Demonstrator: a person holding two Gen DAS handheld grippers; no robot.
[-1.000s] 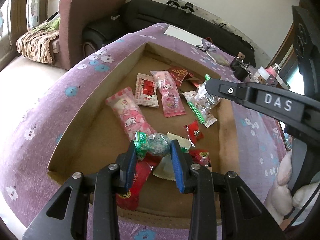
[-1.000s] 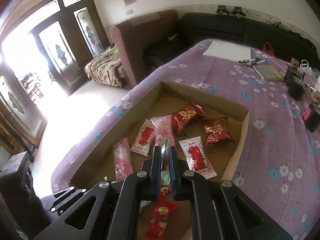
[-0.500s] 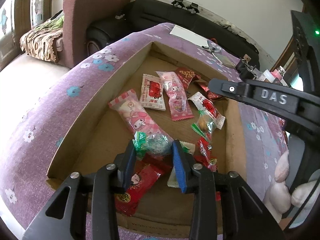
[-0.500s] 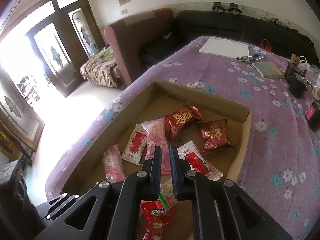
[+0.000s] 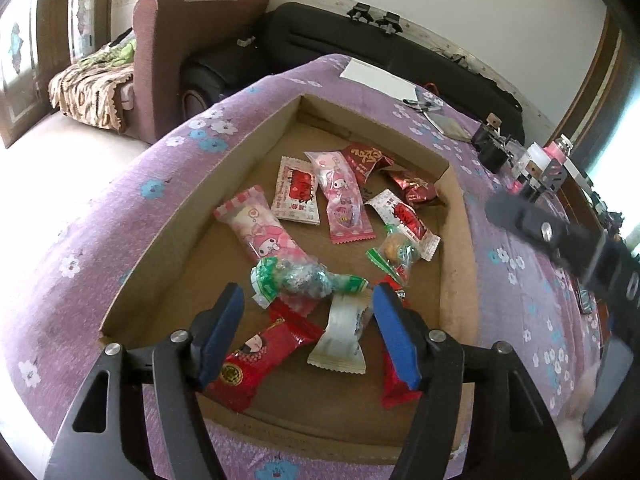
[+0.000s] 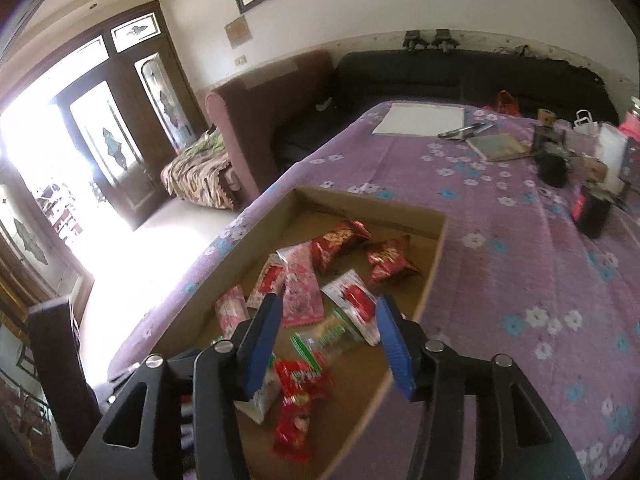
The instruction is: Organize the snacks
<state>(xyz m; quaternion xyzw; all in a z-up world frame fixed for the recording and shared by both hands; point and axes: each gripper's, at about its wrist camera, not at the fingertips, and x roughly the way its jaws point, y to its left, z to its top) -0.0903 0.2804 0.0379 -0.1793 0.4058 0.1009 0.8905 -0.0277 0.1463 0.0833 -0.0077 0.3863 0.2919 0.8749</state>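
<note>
**Snacks lying in the box**

While both grippers are hanging wide open with nothing in them, the left gripper (image 5: pixel 306 322) and right gripper (image 6: pixel 326 338) are sitting over the cardboard box (image 5: pixel 168 236). A shiny green candy (image 5: pixel 306 280) is lying inside, with pink and red packets farther back.

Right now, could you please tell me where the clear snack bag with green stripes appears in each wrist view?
Left wrist view: the striped bag lies right of centre in the cardboard box, beyond the right fingertip.
Right wrist view: it lies low and central, between the open fingers.
Shared landmark: the white-and-red packet touching its far side.
</note>
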